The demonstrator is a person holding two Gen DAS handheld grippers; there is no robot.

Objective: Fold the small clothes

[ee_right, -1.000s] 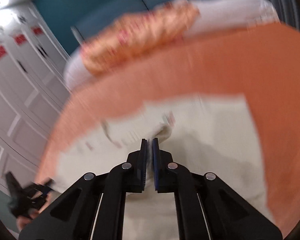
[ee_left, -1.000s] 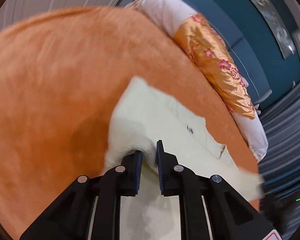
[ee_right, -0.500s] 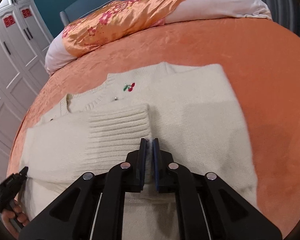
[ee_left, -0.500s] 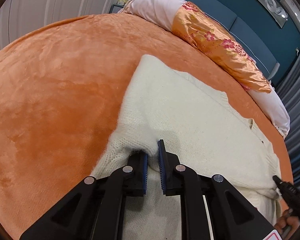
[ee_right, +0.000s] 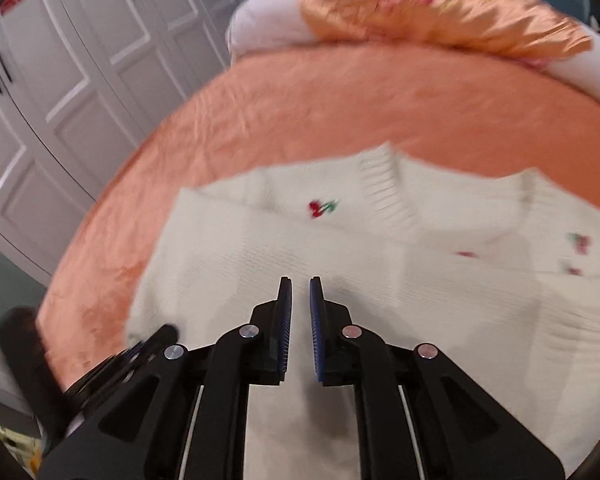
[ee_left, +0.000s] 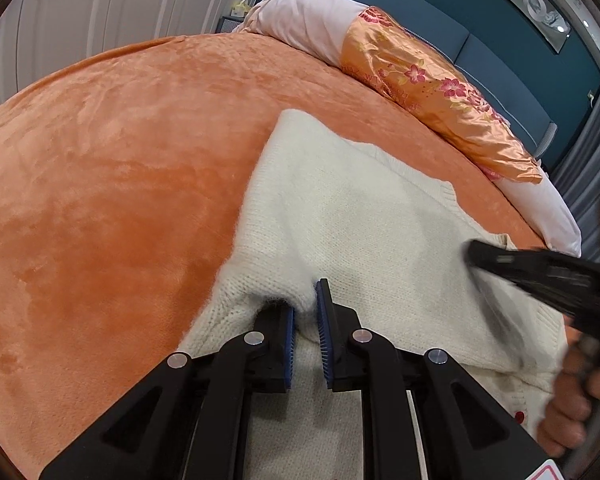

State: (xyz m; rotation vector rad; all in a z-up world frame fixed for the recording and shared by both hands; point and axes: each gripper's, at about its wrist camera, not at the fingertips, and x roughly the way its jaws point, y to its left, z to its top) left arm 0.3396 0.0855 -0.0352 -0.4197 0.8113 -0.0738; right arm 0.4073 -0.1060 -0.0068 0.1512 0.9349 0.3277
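A cream knit sweater with small red cherry motifs lies spread on the orange bed cover. My left gripper is shut on a bunched fold of the sweater near its left edge. In the right wrist view the sweater fills the middle, with a cherry near the ribbed collar. My right gripper is slightly open and empty, above the sweater. The right gripper also shows in the left wrist view over the sweater's right side, with the hand that holds it.
An orange floral bolster with pale pink ends lies along the far side of the bed. White wardrobe doors stand to the left. A teal headboard wall is behind. The bed edge curves down at left.
My right gripper has let go of the ribbed sleeve cuff, opened slightly and swung left. My left gripper still holds its fold, with the sweater laid flatter.
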